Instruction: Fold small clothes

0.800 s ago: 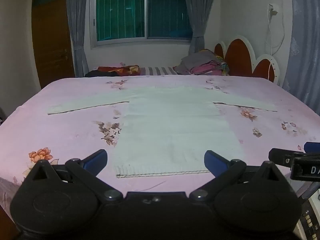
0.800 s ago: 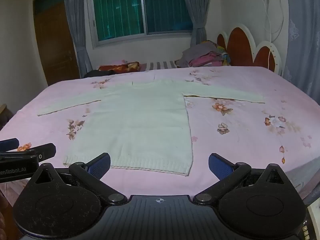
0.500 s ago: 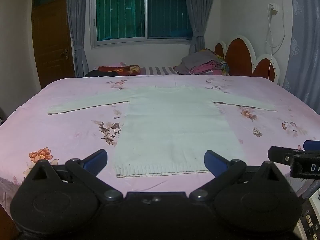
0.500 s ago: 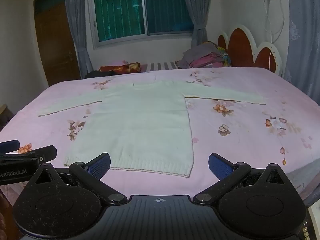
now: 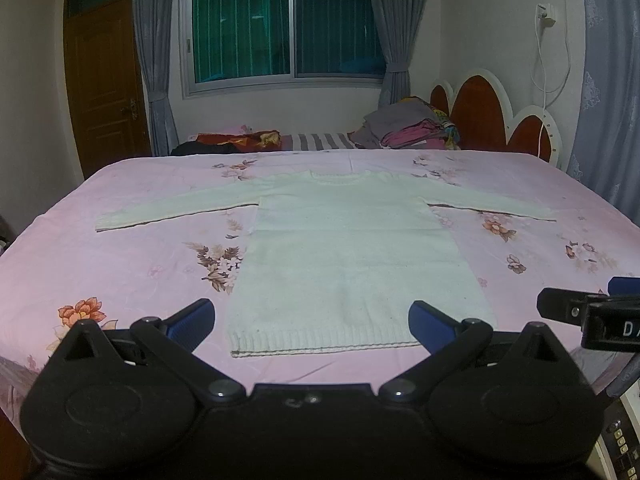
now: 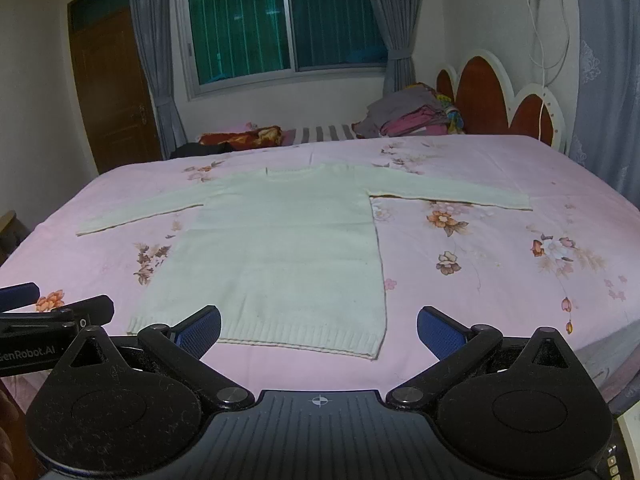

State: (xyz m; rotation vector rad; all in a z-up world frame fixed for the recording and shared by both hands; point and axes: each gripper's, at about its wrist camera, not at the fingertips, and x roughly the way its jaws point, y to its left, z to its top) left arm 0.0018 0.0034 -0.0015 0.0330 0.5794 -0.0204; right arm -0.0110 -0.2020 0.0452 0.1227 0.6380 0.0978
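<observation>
On the bed point(image 5: 120, 256), with its pink floral sheet, your white sweater point(image 5: 344, 264) lies flat and face up, both sleeves stretched sideways, neckline toward the window point(image 5: 280, 28), ribbed hem nearest you. Behind the far edge sits a pile of clothes point(image 5: 412, 128) beside the headboard point(image 5: 480, 112). Your left claw point(image 5: 312, 318) hangs above the near bed edge, jaws spread wide, gripping nothing, framing the hem. Your right claw point(image 6: 319, 330) is equally wide and empty, positioned over the hem's right corner.
</observation>
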